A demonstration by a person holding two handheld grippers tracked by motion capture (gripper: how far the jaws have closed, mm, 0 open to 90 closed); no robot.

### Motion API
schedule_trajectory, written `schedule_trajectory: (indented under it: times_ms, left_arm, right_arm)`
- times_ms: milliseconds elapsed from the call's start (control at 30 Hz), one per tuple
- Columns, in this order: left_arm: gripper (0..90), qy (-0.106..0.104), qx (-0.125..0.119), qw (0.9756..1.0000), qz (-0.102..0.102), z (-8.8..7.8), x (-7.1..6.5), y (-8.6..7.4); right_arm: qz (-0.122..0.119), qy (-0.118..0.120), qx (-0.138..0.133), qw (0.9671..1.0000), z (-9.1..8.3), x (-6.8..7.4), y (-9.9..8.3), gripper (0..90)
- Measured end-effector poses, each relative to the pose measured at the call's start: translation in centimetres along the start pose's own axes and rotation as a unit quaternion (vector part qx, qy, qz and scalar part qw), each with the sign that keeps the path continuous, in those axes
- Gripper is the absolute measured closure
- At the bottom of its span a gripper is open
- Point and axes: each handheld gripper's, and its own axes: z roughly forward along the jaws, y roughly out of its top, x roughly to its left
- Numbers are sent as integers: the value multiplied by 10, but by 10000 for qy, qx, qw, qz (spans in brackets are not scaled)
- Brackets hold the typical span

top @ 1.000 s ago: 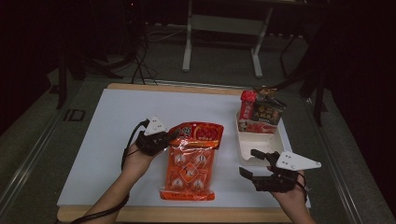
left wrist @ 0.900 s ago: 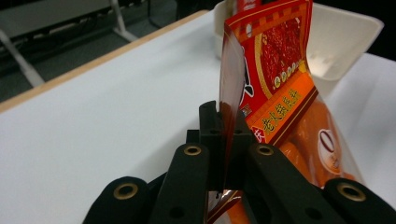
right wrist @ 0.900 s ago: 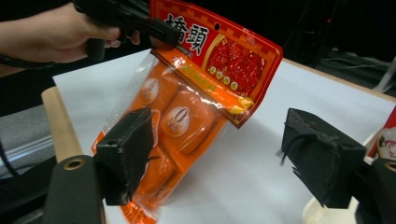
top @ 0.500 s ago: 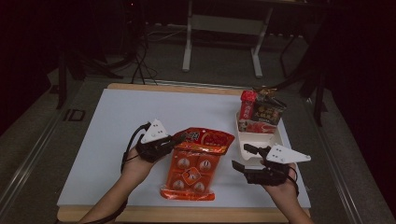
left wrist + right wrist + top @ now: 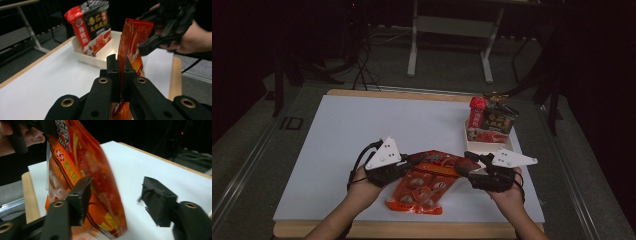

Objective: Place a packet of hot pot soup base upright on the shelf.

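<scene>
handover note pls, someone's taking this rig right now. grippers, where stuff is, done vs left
Left gripper: shut on the top edge of the orange snack bag, lifting that end off the white mat.
Right gripper: open, jaws have just been closing around the bag's other top corner; one finger touches it, no grip yet.
White tray at right holds two upright packets.
Done: bag picked up at one side.
Left, probably: finish the right grip, then move the bag to the tray.
</scene>
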Motion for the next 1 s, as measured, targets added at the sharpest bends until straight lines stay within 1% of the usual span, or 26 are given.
schedule_trajectory:
  times_ms: [33, 67, 100, 133, 200, 233, 300, 333, 367, 400, 433, 500, 533, 567, 633, 667, 733, 800, 833, 867, 933, 967, 1000]
  left_arm:
    - [900, -18, -45, 10000, 0, -1, -1, 2]
    - [900, -47, -96, 9999, -16, -2, -2, 3]
    - [900, -66, -138, 9999, -31, -2, -2, 4]
    - [900, -75, -176, 9998, -68, -3, -3, 6]
    - [900, -119, -230, 9996, -86, -3, -4, 8]
    - [900, -123, -265, 9995, -96, -3, -5, 9]
    - [900, -155, -283, 9994, -81, -2, -7, 10]
    - [900, -132, -289, 9995, -65, -1, -8, 11]
    - [900, -144, -289, 9994, -81, -1, -8, 12]
    - [900, -167, -296, 9994, -117, 0, -7, 12]
    - [900, -166, -268, 9995, -99, 0, -7, 12]
    - [900, -141, -240, 9996, -77, 2, -8, 11]
    - [900, -156, -274, 9994, -126, 1, -6, 11]
    - [900, -172, -319, 9992, -170, 0, -5, 10]
    - [900, -166, -391, 9990, -163, -2, -4, 11]
    - [900, -178, -417, 9988, -176, -3, -3, 11]
    - [900, -259, -454, 9984, -222, -5, -1, 12]
    - [898, -231, -459, 9985, -164, -7, -1, 13]
    - [897, -294, -516, 9981, -187, -8, 0, 12]
    - [896, -316, -523, 9979, -219, -9, 1, 13]
    - [896, -269, -527, 9981, -159, -10, 1, 13]
    - [895, -308, -546, 9978, -211, -10, 2, 13]
    - [894, -308, -567, 9977, -212, -10, 2, 13]
  right_arm:
    - [0, 0, 0, 10000, 0, 0, 0, 465]
    - [-21, 169, -110, 9998, -2, 1, 0, 524]
    - [-21, 169, -110, 9998, -2, 1, 0, 524]
    - [-20, 268, -201, 9994, -5, 1, 2, 578]
    - [-32, 276, -224, 9994, -5, 2, 3, 593]
    - [-156, 244, -205, 9994, -7, 4, 6, 648]
    - [-193, 257, -195, 9993, -8, 4, 7, 660]
    - [-153, 393, -191, 9989, -9, 4, 10, 737]
    - [-153, 393, -191, 9989, -9, 4, 10, 737]
    - [-155, 428, -144, 9989, -9, 4, 10, 788]
    - [-202, 429, -29, 9989, -8, 4, 11, 833]
    - [-354, 335, 176, 9987, -7, 7, 12, 873]
    - [-391, 331, 225, 9984, -7, 8, 13, 900]
    - [-437, 371, 229, 9981, -9, 9, 14, 900]
    - [-376, 432, 196, 9982, -11, 10, 19, 900]
    - [-432, 393, 213, 9981, -12, 11, 22, 900]
    - [-479, 398, 182, 9979, -13, 11, 28, 900]
    - [-483, 366, 132, 9981, -15, 10, 34, 900]
    - [-524, 442, 94, 9976, -16, 9, 37, 900]
    - [-552, 498, 56, 9972, -17, 7, 39, 900]
    - [-537, 441, 53, 9976, -18, 8, 45, 900]
    - [-560, 403, 63, 9976, -19, 9, 48, 900]
    - [-595, 388, 80, 9974, -20, 9, 51, 900]
